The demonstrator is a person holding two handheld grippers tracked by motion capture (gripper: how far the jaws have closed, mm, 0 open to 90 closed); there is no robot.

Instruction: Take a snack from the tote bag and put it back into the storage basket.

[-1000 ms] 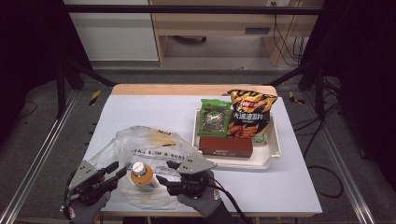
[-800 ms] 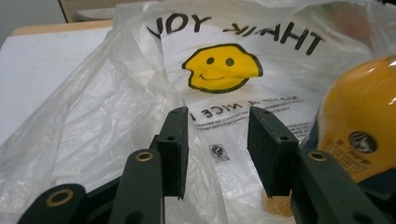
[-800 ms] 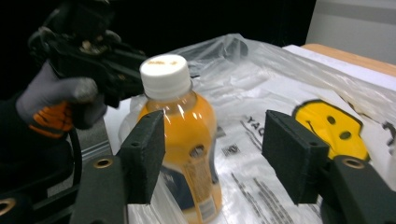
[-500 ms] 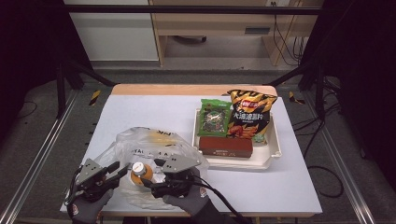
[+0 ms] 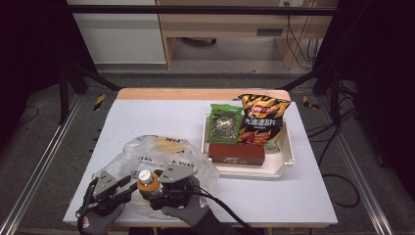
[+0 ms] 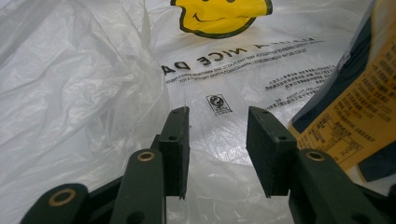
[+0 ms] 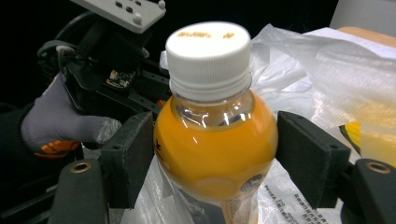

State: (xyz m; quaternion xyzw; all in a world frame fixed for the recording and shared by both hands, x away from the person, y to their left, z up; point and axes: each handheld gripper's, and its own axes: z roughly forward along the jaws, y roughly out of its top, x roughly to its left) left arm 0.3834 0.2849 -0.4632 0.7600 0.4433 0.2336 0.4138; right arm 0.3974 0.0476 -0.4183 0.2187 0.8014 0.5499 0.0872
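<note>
At the lower left of the high view, the left gripper lies low over the table edge, held by a gloved hand that comes up from the bottom border, and it points toward the crumpled plastic bag. Seen from the left gripper view, its two black jaws stand partly apart with a clear gap, hovering over the bag's white film; nothing sits between the pads, though whether their tips brush the plastic I cannot tell. A yellow smiley face and lines of print mark the bag at the top centre of that view.

Just right of it in the high view, the right gripper lies level, its hand also entering from the bottom. Its jaws have just been opening, and in the right gripper view they flank the bottle on both sides, with the pads at most barely grazing its shoulder, so the grip looks released.

That bottle stands upright between the two grippers at the lower left of the high view, at the bag's near edge. It is clear plastic filled with orange juice, rounded at the shoulder, with a white ribbed cap and a label lower down.
</note>
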